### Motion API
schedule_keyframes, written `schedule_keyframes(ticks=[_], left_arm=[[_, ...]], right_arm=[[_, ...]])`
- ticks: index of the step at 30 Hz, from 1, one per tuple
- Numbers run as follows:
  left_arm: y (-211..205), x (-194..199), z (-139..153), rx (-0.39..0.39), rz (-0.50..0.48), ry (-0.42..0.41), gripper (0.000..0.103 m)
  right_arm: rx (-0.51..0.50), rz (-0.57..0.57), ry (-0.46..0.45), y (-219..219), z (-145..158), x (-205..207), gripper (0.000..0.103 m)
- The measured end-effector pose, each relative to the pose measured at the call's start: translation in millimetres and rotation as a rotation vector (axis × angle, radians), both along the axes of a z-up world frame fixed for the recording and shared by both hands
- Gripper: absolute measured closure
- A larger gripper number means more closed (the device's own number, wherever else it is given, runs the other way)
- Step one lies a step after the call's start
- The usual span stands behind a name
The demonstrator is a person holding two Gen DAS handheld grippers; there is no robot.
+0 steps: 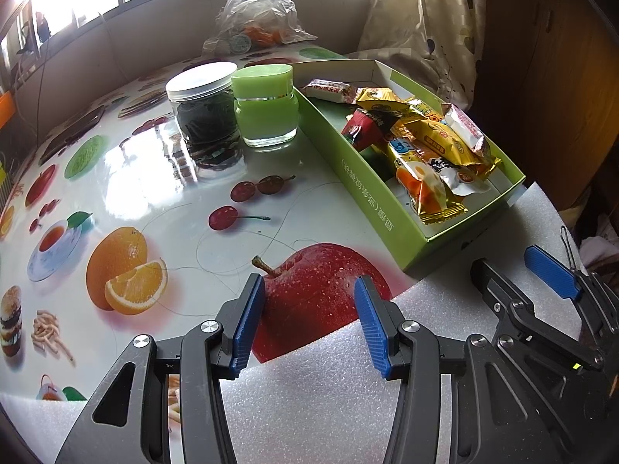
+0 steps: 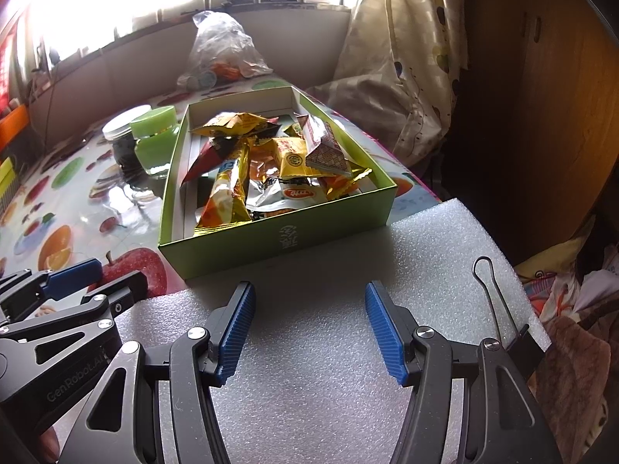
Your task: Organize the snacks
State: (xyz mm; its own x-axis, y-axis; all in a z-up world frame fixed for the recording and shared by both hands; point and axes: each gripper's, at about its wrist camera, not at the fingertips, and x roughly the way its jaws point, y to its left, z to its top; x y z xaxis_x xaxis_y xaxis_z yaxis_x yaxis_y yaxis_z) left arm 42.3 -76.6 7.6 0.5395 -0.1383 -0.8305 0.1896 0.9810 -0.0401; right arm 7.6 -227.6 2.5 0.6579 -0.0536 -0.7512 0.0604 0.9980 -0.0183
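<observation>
Jaws spread and empty, both blue-padded black grippers hang over the near end of a table, nothing between their pads. Directly ahead of the right gripper (image 2: 309,332) lies the open green cardboard box (image 2: 271,237), its long axis running away from the jaws toward the window, its near short wall resting on the edge of a white foam sheet (image 2: 332,348). Piled loosely inside are foil-wrapped snack packets (image 2: 271,170) in yellow, orange, red and silver, some overlapping, one red-and-white packet propped up on the heap. The left gripper (image 1: 309,324) points at a printed red apple on the glossy fruit-patterned tablecloth (image 1: 154,193), with the box off to its right and farther ahead. By that layout, the right hand looks the nearer and squarer to the snacks; the closest packets sit just behind the near wall, so a reach would likely go forward and over that rim.

Beside the box's left long wall stand a pale green lidded plastic jar (image 1: 267,112) and, touching or nearly touching it, a clear jar with a white lid (image 1: 203,112) holding dark contents. A crumpled clear plastic bag (image 2: 220,54) sits at the table's far end beneath a bright barred window; a patterned cream curtain (image 2: 406,58) hangs at right beside a dark wooden cabinet (image 2: 541,96).
</observation>
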Motion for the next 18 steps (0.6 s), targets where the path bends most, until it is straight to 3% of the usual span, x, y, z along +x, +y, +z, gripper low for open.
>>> schedule_keyframes(ticks=[18], left_arm=[[-0.1, -0.4, 1.2, -0.001, 0.001, -0.004, 0.053]], right_arm=[[-0.001, -0.001, -0.001, -0.1, -0.2, -0.8, 0.044]])
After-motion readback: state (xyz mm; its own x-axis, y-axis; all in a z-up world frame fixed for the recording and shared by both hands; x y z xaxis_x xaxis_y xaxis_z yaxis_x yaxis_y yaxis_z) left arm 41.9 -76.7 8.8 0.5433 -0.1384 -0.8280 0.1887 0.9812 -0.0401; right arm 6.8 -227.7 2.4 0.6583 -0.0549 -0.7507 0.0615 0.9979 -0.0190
